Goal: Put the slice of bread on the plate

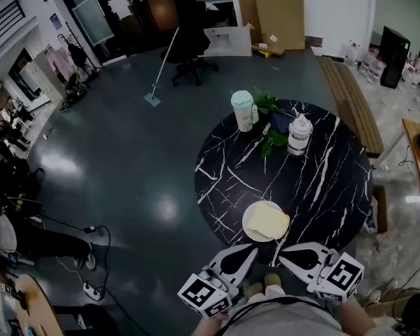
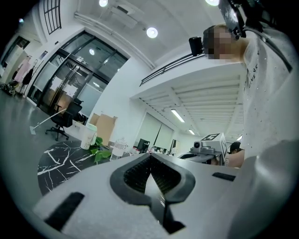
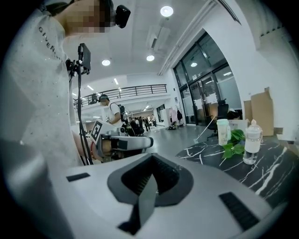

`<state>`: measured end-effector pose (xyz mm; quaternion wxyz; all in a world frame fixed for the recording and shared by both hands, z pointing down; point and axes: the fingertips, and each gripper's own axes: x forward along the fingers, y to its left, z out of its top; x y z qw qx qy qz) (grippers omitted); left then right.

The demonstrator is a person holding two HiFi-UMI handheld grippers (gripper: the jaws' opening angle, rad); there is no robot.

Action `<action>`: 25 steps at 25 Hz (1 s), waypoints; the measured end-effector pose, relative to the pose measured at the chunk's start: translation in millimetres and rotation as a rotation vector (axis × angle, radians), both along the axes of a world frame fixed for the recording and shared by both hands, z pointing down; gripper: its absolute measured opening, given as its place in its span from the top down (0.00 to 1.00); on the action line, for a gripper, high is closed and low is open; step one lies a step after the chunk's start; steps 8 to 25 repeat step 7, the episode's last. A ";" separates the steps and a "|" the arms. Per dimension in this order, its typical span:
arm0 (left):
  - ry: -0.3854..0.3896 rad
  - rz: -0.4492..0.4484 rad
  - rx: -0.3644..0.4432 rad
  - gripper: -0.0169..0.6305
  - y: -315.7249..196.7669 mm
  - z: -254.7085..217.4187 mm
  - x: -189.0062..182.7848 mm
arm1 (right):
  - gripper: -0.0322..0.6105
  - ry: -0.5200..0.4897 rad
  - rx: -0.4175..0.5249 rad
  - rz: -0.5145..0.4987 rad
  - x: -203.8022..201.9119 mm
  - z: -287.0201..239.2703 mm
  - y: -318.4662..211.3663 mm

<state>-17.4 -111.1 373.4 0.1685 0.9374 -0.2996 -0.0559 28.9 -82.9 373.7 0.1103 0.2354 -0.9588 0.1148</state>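
In the head view, the fingers (image 1: pixel 237 258) of your left gripper (image 1: pixel 252 250) are pressed together with nothing between them. So are those of your right gripper (image 1: pixel 284 250). The two tips sit close to each other, just short of the near edge of the table (image 1: pixel 323 186). The slice of bread (image 1: pixel 270 222) lies flat on the plate (image 1: pixel 248 232), just beyond both sets of fingertips and apart from them, and its right corner reaches the rim. I judge the task done: the bread is on the plate, neither gripper touches it, and no step looks left.

In the left gripper view, your ribbed pads (image 2: pixel 136 173) meet at the tip and are empty. Bread and plate do not show here; I'd guess the gripper's own body hides them. The cup (image 2: pixel 88 135) and bottle (image 2: pixel 118 147) stand well beyond the fingers, to their left.

In the right gripper view, the pads (image 3: pixel 134 178) are likewise closed on nothing. Again no bread or plate shows, only the far cup and bottle, off to the right of the fingers.
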 end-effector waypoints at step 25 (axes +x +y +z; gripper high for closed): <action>-0.003 -0.019 0.007 0.96 -6.7 -6.1 -6.3 | 0.94 0.002 0.012 -0.025 -11.2 -4.3 -2.9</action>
